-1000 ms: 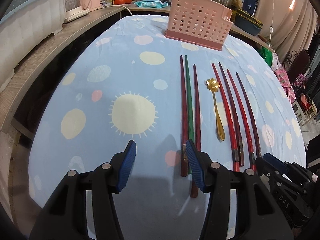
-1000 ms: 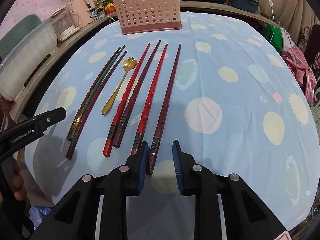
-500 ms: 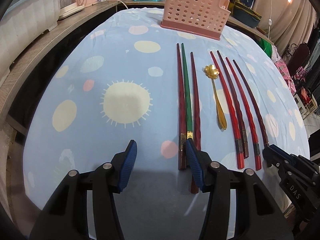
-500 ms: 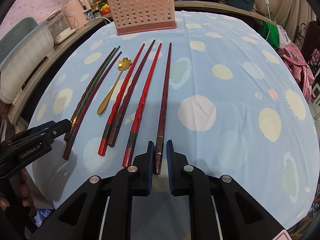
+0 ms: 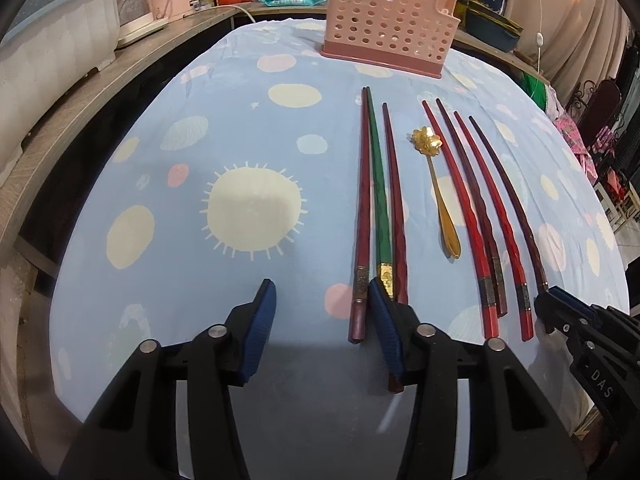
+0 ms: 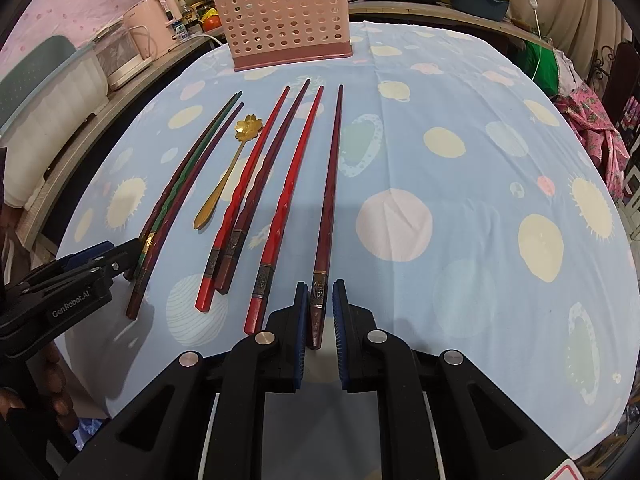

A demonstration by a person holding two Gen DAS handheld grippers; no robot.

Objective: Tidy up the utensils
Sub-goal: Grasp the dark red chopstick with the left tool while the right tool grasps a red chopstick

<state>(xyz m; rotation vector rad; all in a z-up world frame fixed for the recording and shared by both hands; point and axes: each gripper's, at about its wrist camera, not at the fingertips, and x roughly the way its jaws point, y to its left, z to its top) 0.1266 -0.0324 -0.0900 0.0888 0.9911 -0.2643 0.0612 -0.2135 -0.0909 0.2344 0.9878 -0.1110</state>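
Seven chopsticks and a gold spoon lie on the bench in front of the pink holder; judging by this, nothing is sorted yet. The right gripper has its fingers nearly closed around the dark red chopstick farthest from the spoon. The left gripper is spread wide. Only the right view shows the holder's inside.

Left gripper (fingers spread wide) hovers beside the chopsticks.
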